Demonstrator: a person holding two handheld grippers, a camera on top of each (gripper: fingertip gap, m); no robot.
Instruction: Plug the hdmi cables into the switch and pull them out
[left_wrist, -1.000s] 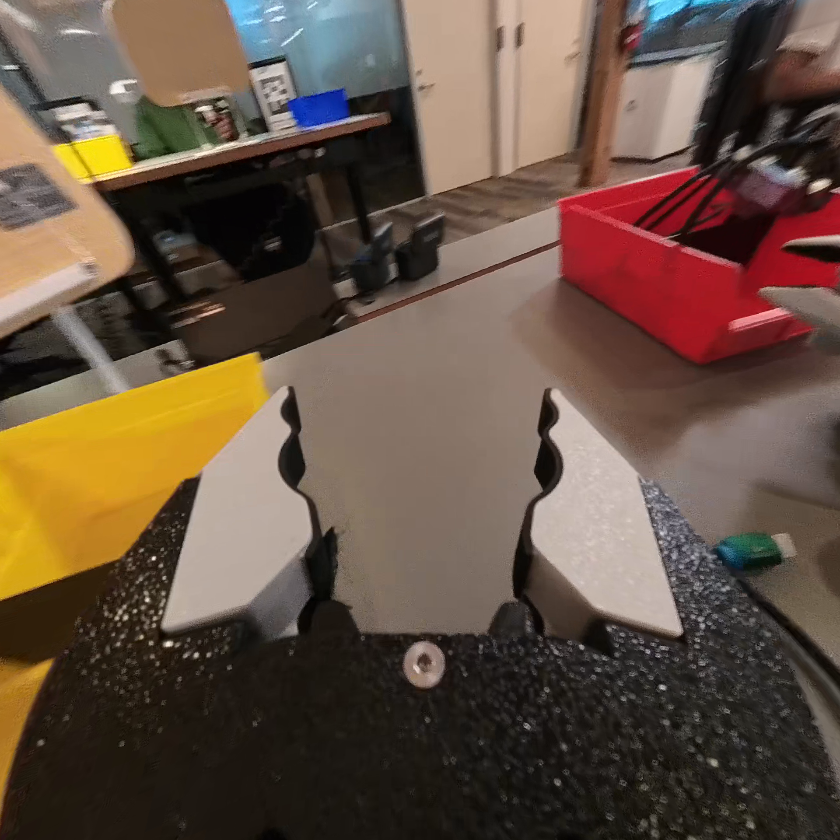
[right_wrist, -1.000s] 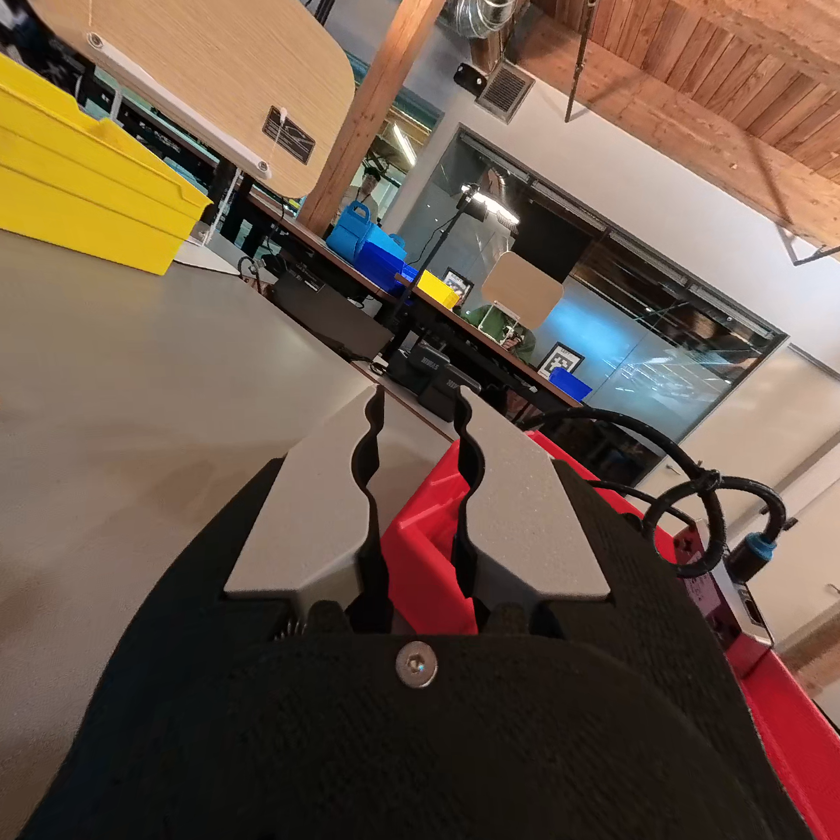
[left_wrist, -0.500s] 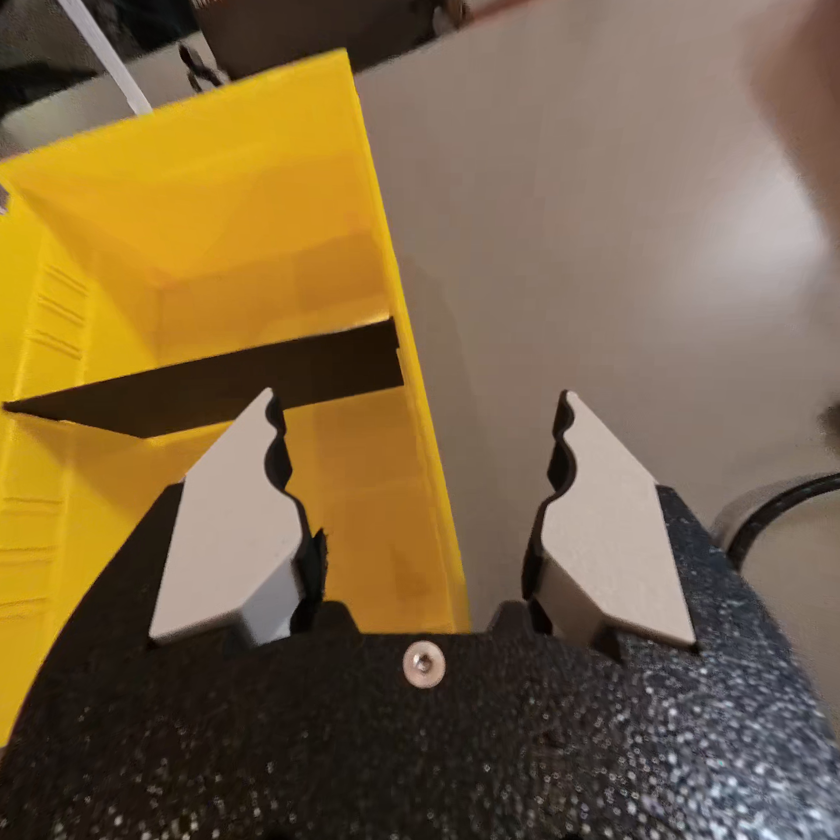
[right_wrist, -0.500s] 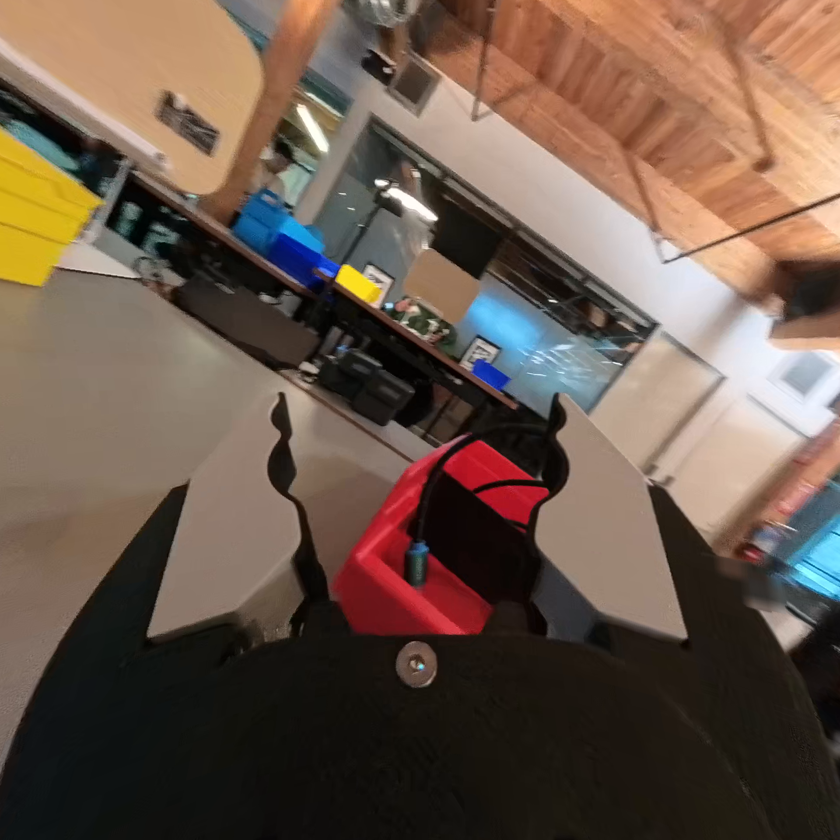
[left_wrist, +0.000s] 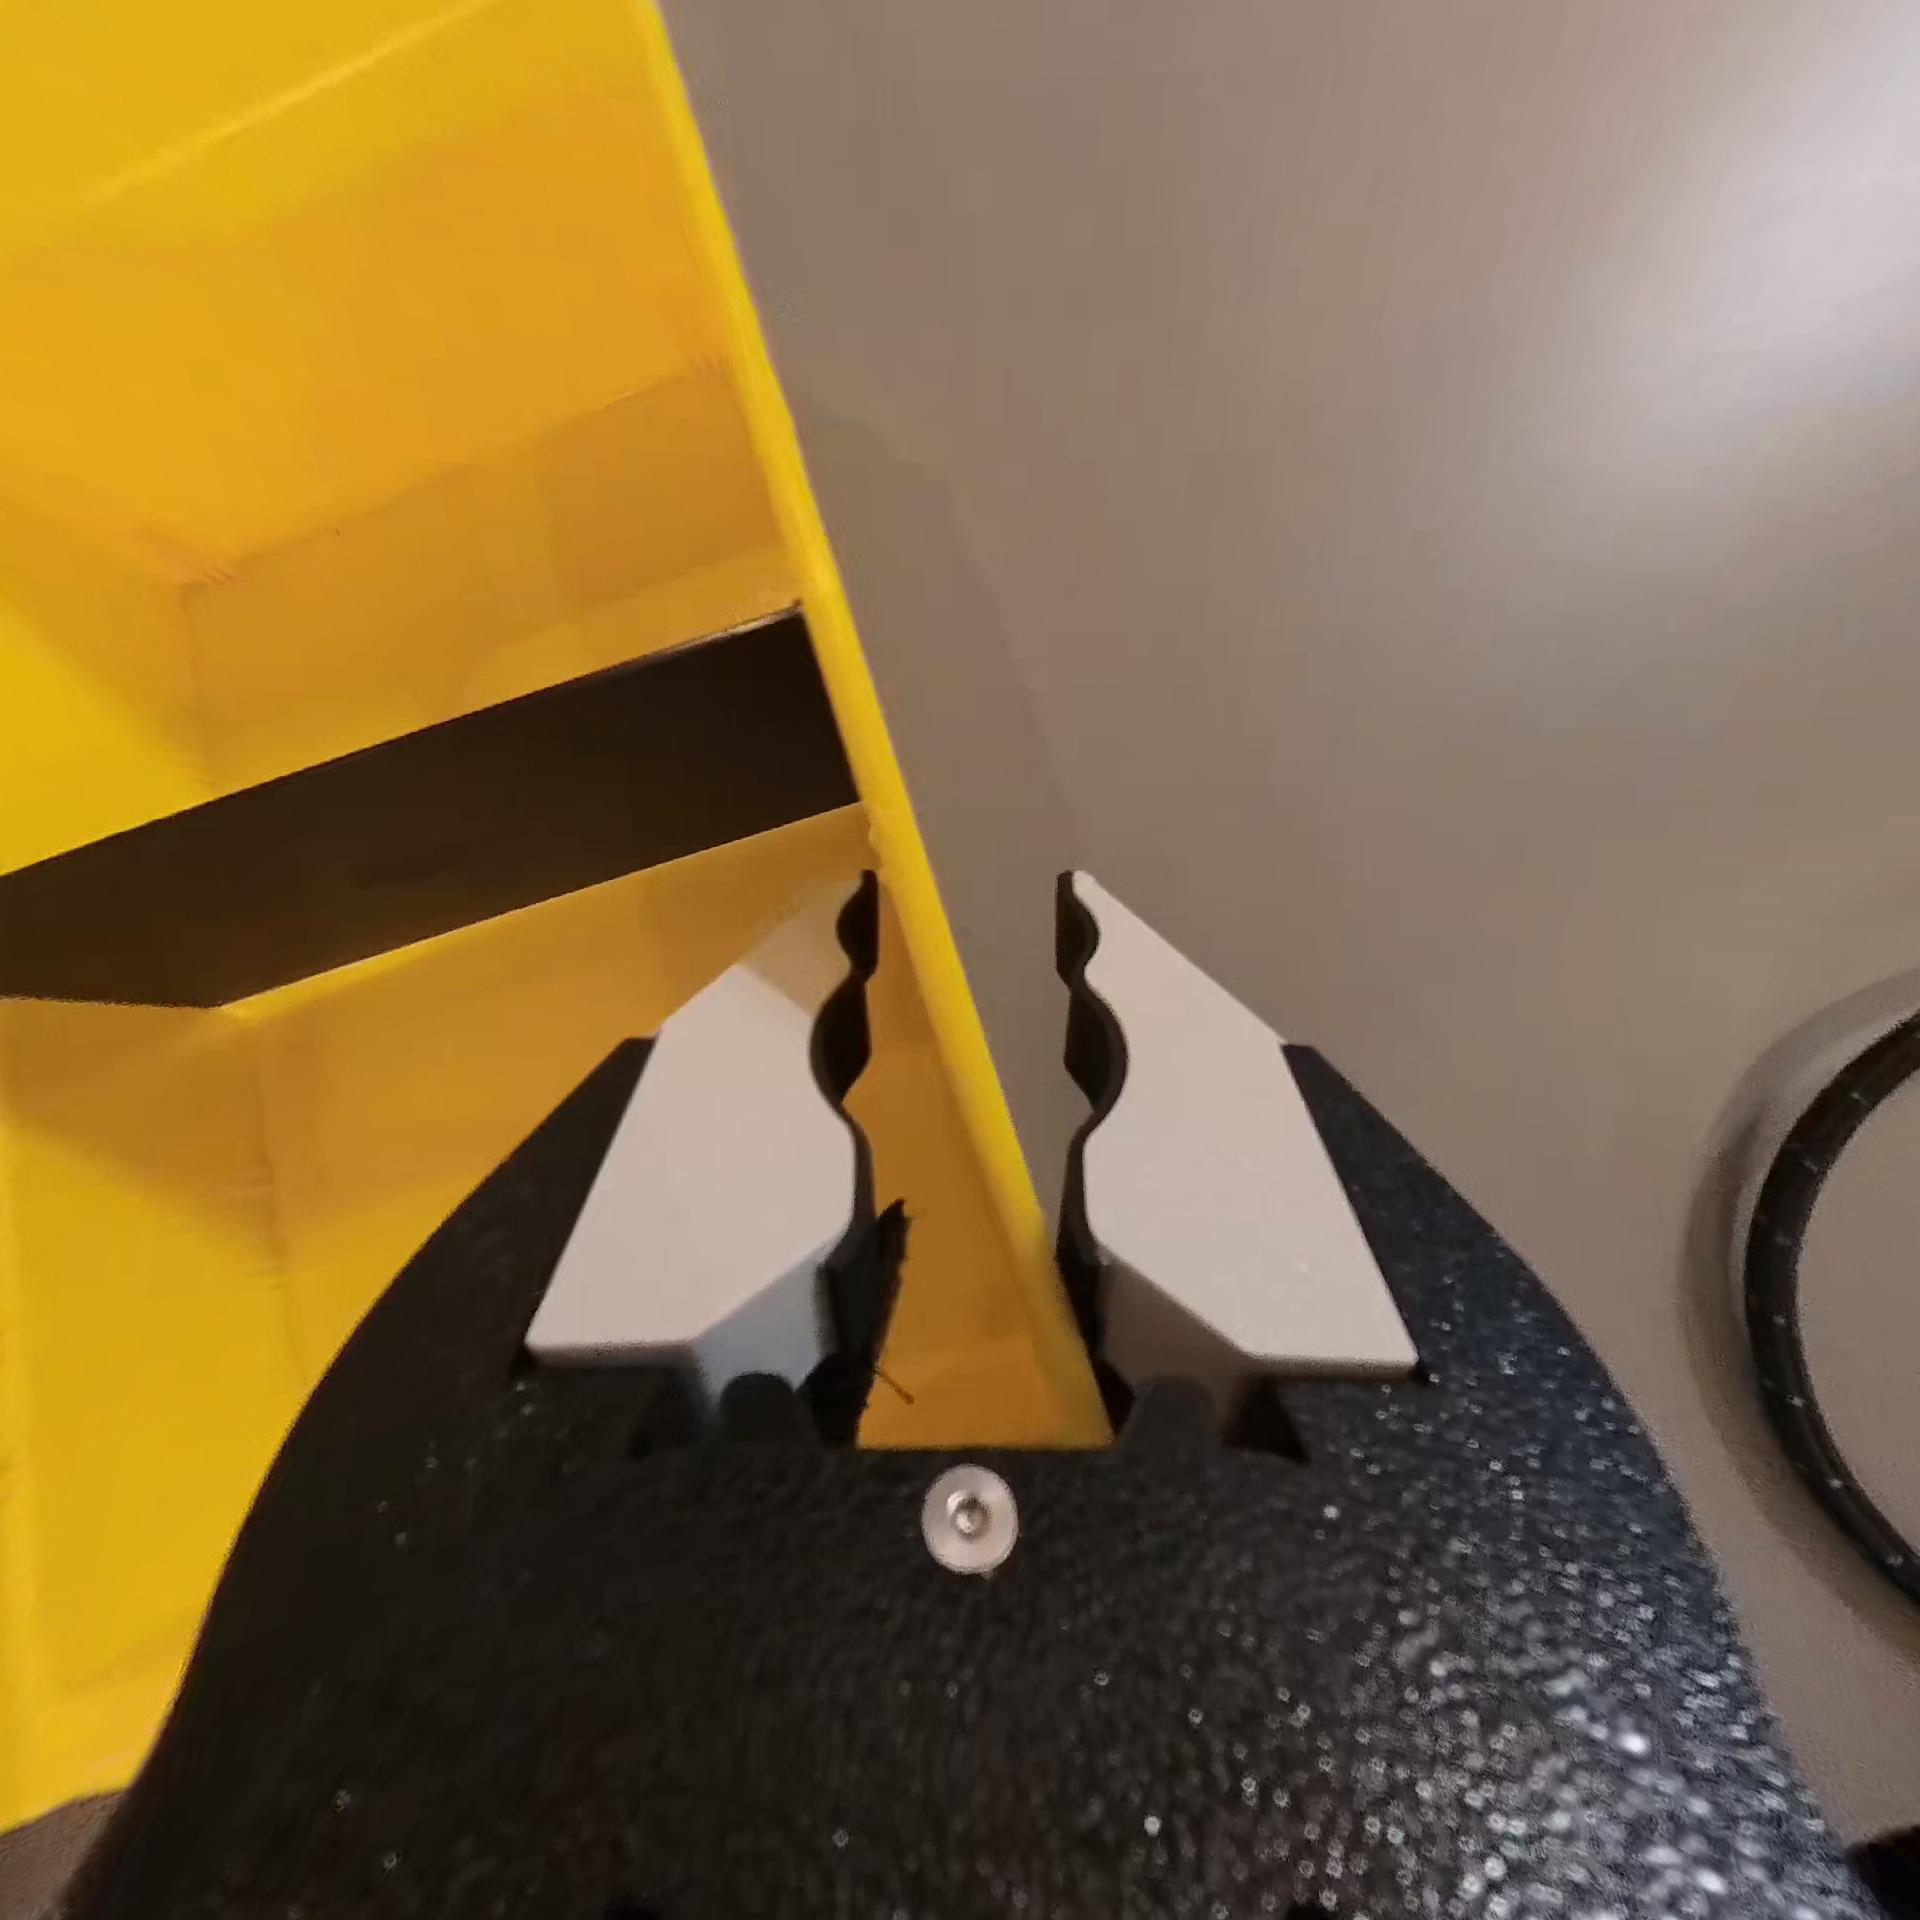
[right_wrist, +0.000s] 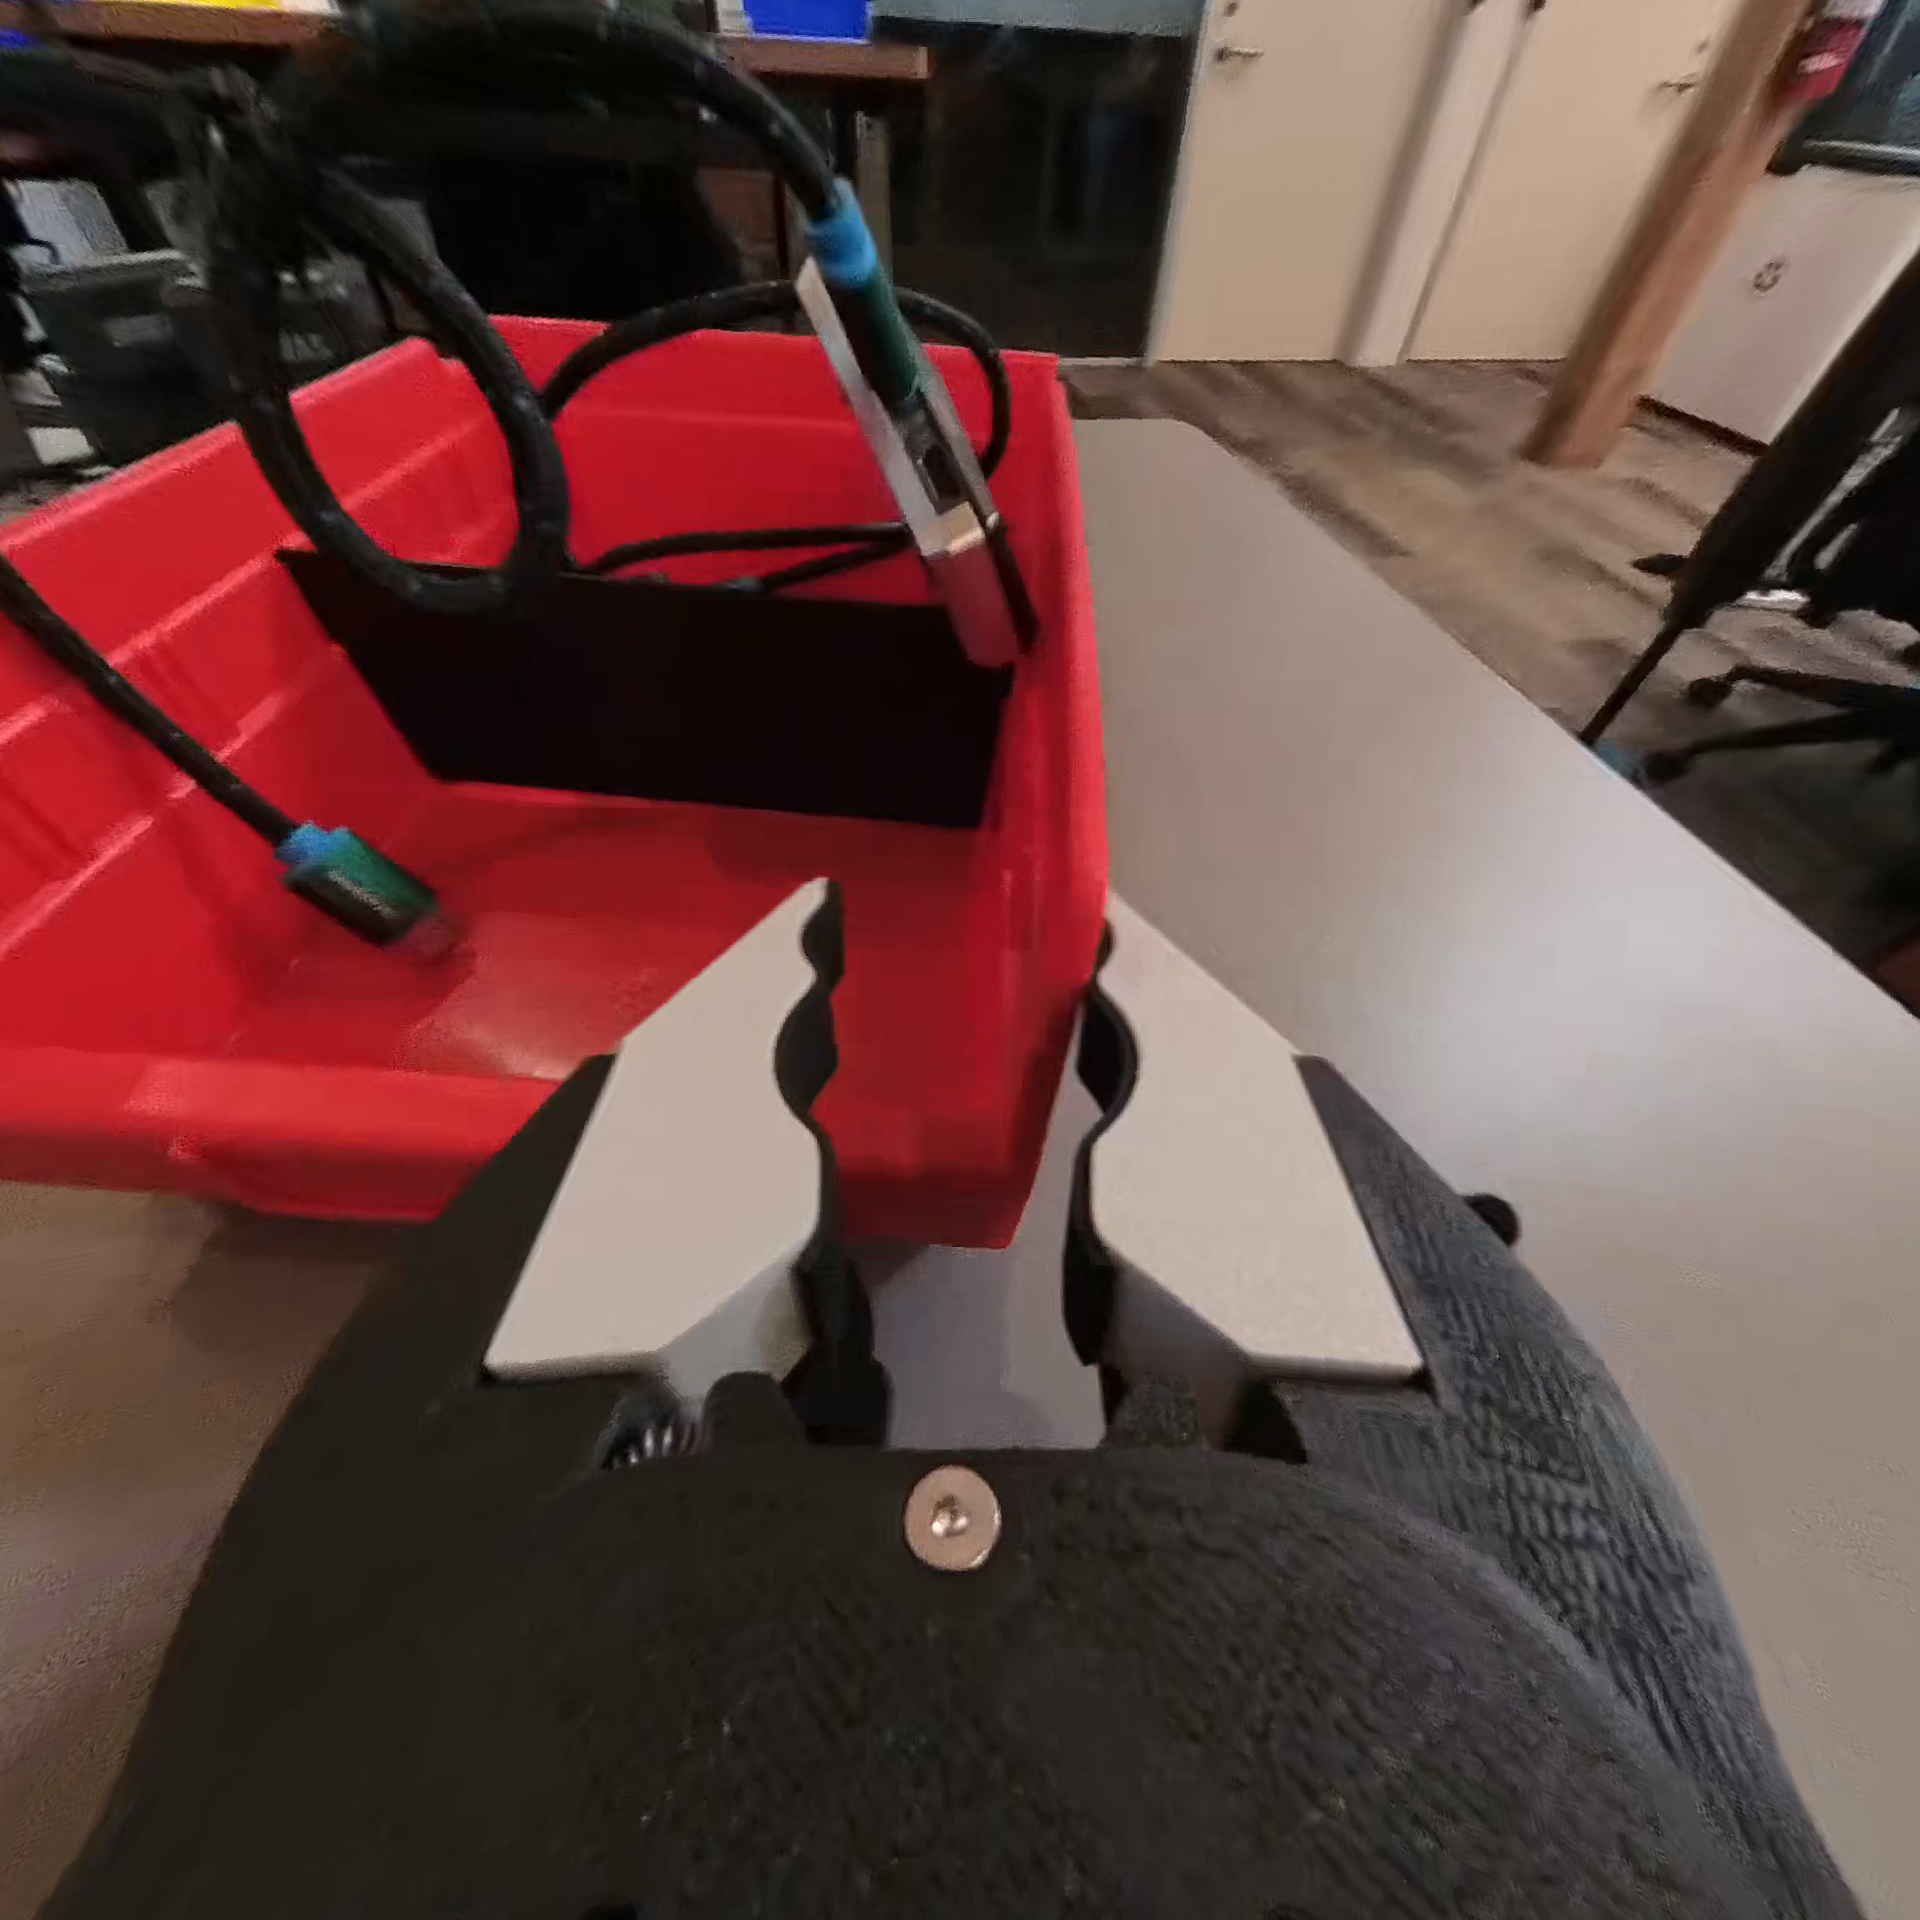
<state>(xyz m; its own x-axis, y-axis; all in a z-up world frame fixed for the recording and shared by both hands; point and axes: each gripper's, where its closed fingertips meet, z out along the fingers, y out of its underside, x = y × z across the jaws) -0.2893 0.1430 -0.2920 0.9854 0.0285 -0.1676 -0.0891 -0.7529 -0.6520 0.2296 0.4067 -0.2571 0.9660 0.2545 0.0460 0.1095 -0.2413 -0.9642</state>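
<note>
Red bin (right_wrist: 312, 644) holding cables (right_wrist: 436, 416) and switch (right_wrist: 925, 468), yellow bin (left_wrist: 364, 416) wall between parted left hand-held gripper (left_wrist: 966, 1091), right hand-held gripper (right_wrist: 956, 1091) parted

A red plastic bin (right_wrist: 644, 1132) sat on the grey table (right_wrist: 1455, 831); inside it lay a silver switch box (right_wrist: 940, 520), black braided cables (right_wrist: 416, 436) and a black divider (right_wrist: 675, 717).

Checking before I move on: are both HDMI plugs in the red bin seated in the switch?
No: one HDMI plug lies loose on the red bin floor, apart from the switch.
</note>
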